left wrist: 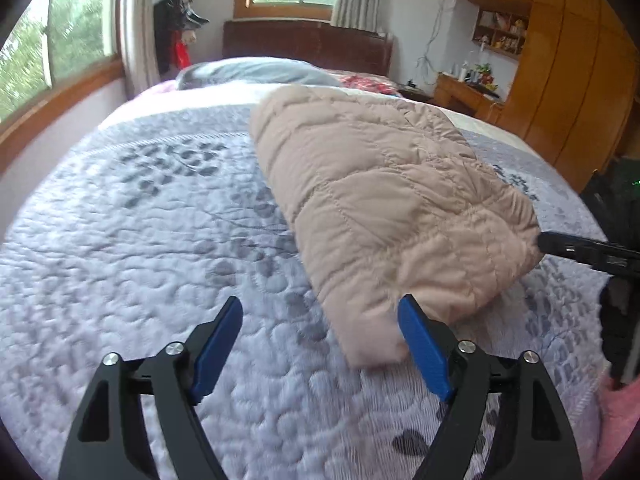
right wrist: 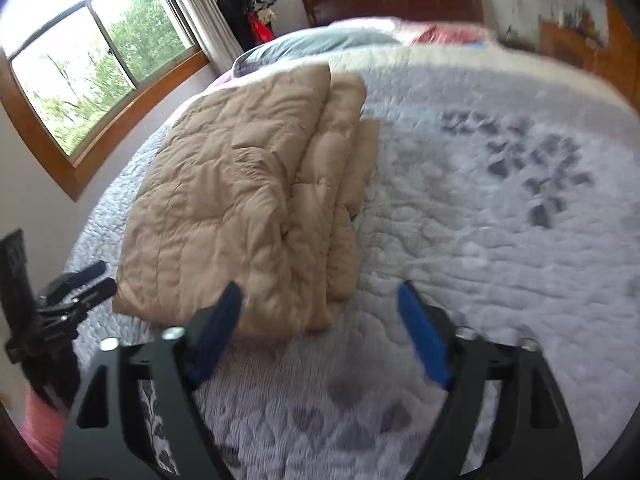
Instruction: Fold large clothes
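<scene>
A beige quilted padded jacket lies folded into a thick oblong on the bedspread. My left gripper stands open just before its near end. The jacket's near corner reaches in beside the right blue finger, and the pads do not press on it. In the right wrist view the folded jacket shows stacked layers along its right side. My right gripper is open too, with the jacket's other near corner by its left finger. One finger of the right gripper touches the jacket's right edge in the left wrist view.
The bed carries a grey pillow and a dark headboard. Windows run along the left wall. A wooden wardrobe and a desk stand on the right. My left gripper shows at the left edge.
</scene>
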